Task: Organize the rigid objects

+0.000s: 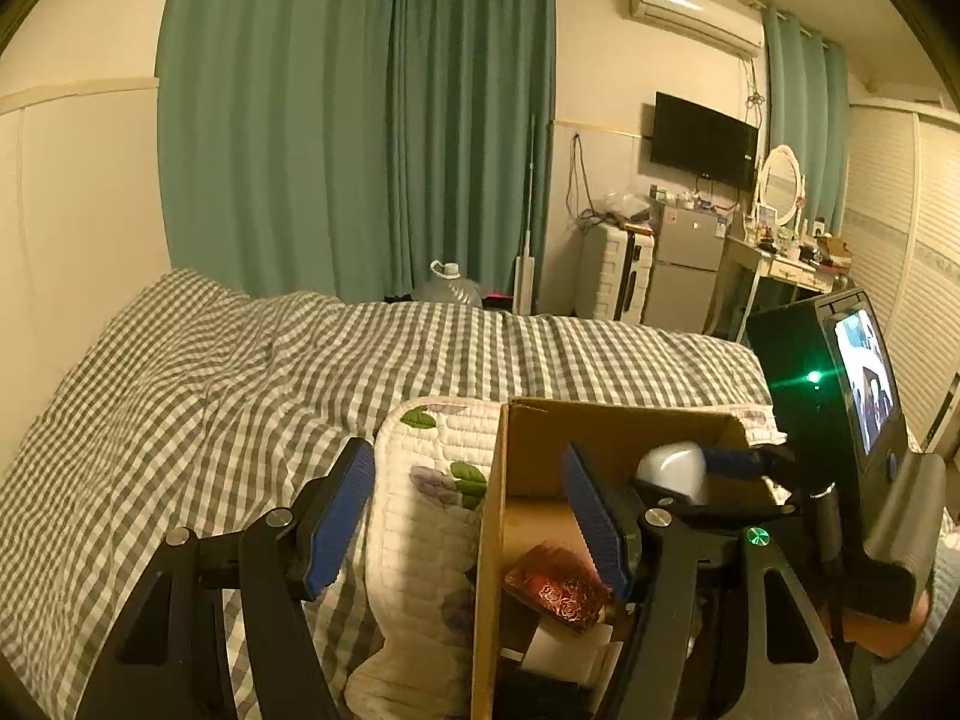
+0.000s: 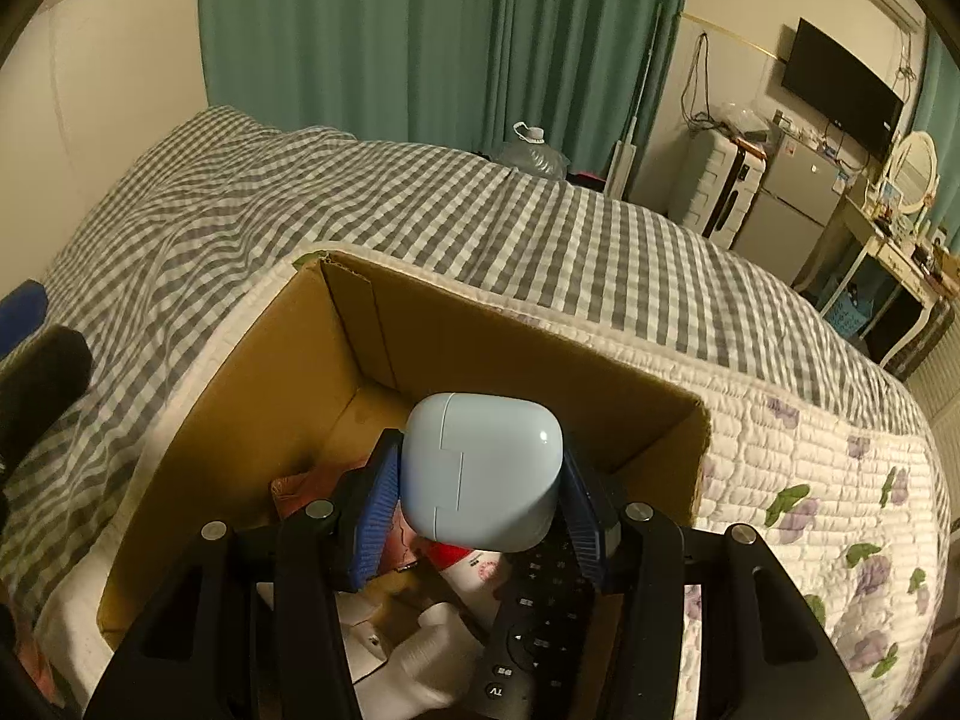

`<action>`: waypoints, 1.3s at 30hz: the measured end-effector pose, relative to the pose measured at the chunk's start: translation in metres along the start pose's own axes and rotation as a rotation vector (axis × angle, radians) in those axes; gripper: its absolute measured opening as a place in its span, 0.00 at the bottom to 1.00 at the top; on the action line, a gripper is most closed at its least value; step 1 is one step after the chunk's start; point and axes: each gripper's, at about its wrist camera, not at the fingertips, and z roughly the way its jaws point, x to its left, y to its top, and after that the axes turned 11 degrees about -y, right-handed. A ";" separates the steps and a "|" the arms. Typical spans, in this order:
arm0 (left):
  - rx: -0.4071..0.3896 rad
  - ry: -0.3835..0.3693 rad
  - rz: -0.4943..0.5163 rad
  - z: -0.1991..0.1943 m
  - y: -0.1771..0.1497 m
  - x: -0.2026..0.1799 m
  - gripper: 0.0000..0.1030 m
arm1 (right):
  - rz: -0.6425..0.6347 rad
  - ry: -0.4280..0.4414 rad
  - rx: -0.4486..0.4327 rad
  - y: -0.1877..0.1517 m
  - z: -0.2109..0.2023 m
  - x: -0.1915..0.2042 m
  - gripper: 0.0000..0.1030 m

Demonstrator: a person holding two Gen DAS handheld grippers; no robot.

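An open cardboard box (image 2: 240,408) stands on a floral quilted mat on the bed; it also shows in the left wrist view (image 1: 489,516). My right gripper (image 2: 480,480) is shut on a pale blue earbud case (image 2: 480,468) and holds it over the box's inside. That case (image 1: 672,465) also shows in the left wrist view. Inside the box lie a black TV remote (image 2: 534,618), a white object (image 2: 432,660) and a dark red patterned packet (image 1: 558,591). My left gripper (image 1: 474,516) is open and empty, straddling the box's left wall.
The bed has a grey checked cover (image 1: 240,372). The floral mat (image 2: 810,468) lies under the box. A dark device with a lit screen (image 1: 864,378) stands at the right. Green curtains, a fridge and a dressing table are far behind.
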 end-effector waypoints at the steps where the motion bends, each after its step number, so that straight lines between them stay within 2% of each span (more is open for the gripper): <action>1: -0.001 -0.005 -0.001 -0.001 0.000 0.000 0.66 | 0.005 -0.004 -0.010 0.000 -0.002 0.000 0.65; 4: -0.019 -0.019 -0.010 -0.004 0.001 -0.002 0.68 | 0.027 -0.002 -0.061 0.001 -0.014 -0.005 0.68; 13: -0.076 -0.039 -0.012 -0.018 0.009 -0.010 0.72 | 0.041 -0.035 -0.137 0.001 -0.054 -0.020 0.77; 17: -0.093 -0.056 -0.002 -0.031 0.011 -0.016 0.74 | 0.074 -0.065 -0.167 -0.009 -0.078 -0.032 0.85; 21: -0.132 -0.041 0.013 -0.056 0.017 -0.028 0.75 | 0.128 -0.102 -0.220 -0.027 -0.118 -0.049 0.92; 24: -0.200 -0.036 0.047 -0.089 0.015 -0.043 0.77 | 0.152 -0.145 -0.268 -0.043 -0.154 -0.063 0.96; 27: -0.201 -0.026 0.067 -0.111 0.012 -0.059 0.78 | 0.188 -0.186 -0.315 -0.055 -0.187 -0.076 1.00; 32: -0.203 0.027 0.084 -0.138 0.007 -0.078 0.78 | 0.254 -0.203 -0.383 -0.079 -0.236 -0.097 1.00; 35: -0.209 0.054 0.133 -0.152 -0.005 -0.093 0.78 | 0.310 -0.202 -0.430 -0.098 -0.262 -0.106 1.00; 39: -0.191 0.008 0.123 -0.163 -0.025 -0.103 0.78 | 0.356 -0.217 -0.478 -0.126 -0.283 -0.107 1.00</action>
